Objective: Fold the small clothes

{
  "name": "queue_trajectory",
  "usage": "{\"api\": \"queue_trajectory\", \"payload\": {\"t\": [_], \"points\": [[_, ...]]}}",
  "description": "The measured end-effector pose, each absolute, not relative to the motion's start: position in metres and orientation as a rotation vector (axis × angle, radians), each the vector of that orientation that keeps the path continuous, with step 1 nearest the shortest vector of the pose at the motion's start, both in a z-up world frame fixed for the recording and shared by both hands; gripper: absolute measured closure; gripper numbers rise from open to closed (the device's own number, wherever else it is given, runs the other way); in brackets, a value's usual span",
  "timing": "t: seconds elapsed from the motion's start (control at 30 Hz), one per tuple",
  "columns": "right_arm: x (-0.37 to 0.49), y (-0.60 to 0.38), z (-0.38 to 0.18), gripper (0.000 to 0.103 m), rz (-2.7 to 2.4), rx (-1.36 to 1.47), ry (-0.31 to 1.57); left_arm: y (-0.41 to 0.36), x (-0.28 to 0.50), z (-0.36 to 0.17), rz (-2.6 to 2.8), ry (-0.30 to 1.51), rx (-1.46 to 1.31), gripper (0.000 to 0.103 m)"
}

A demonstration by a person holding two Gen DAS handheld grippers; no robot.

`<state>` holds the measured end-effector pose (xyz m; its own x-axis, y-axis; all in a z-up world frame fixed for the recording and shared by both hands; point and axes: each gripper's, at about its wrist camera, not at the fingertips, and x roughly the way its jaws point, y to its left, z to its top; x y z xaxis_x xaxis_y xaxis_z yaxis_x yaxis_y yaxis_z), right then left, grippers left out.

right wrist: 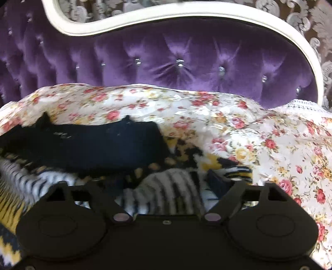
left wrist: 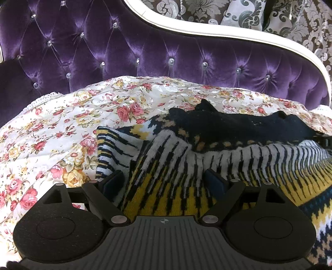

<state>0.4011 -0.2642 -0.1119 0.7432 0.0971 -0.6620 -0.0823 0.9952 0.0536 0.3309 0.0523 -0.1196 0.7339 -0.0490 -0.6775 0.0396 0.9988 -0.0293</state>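
Observation:
A small knitted sweater [left wrist: 170, 157] in yellow, white and navy stripes, with a dark navy upper part [left wrist: 228, 124], lies rumpled on a floral cover [left wrist: 62, 124]. My left gripper [left wrist: 164, 182] stands open low over its striped part, one finger [left wrist: 113, 183] near the sweater's left edge and the other on the knit. In the blurred right wrist view the same sweater [right wrist: 83, 145] lies at the left and centre. My right gripper [right wrist: 166, 184] is open above the striped fabric near the sweater's right edge, and its pads do not press on the fabric.
The floral cover [right wrist: 269, 145] spreads wide on both sides of the sweater, with a lace edge [right wrist: 303, 102] at the far right. Behind it rises a purple tufted backrest [left wrist: 145, 52] with a curved white frame [left wrist: 207, 32]. Patterned grey fabric [left wrist: 207, 10] hangs beyond.

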Motion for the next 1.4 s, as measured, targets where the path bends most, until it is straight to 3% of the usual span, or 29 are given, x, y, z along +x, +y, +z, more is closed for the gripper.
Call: {"api": "queue_trajectory", "payload": {"t": [0.23, 0.5, 0.8, 1.0, 1.13, 1.4], "points": [[0.376, -0.275, -0.090, 0.011, 0.122, 0.094, 0.624, 0.075, 0.343, -0.094, -0.144, 0.841, -0.124, 0.020], [0.316, -0.290, -0.073, 0.010, 0.199, 0.185, 0.503, 0.062, 0.335, -0.059, -0.141, 0.728, -0.097, 0.019], [0.272, -0.297, -0.085, 0.010, 0.193, 0.192, 0.460, -0.003, 0.332, -0.063, -0.212, 0.695, -0.003, 0.020], [0.271, -0.302, -0.089, 0.010, 0.205, 0.212, 0.478, -0.042, 0.355, -0.092, -0.203, 0.813, 0.141, 0.019], [0.271, -0.303, -0.091, 0.010, 0.197, 0.192, 0.495, -0.038, 0.362, -0.107, -0.170, 0.817, 0.081, 0.008], [0.272, -0.322, -0.085, 0.004, 0.189, 0.273, 0.490, -0.037, 0.356, -0.107, -0.162, 0.797, 0.067, 0.007]]}}
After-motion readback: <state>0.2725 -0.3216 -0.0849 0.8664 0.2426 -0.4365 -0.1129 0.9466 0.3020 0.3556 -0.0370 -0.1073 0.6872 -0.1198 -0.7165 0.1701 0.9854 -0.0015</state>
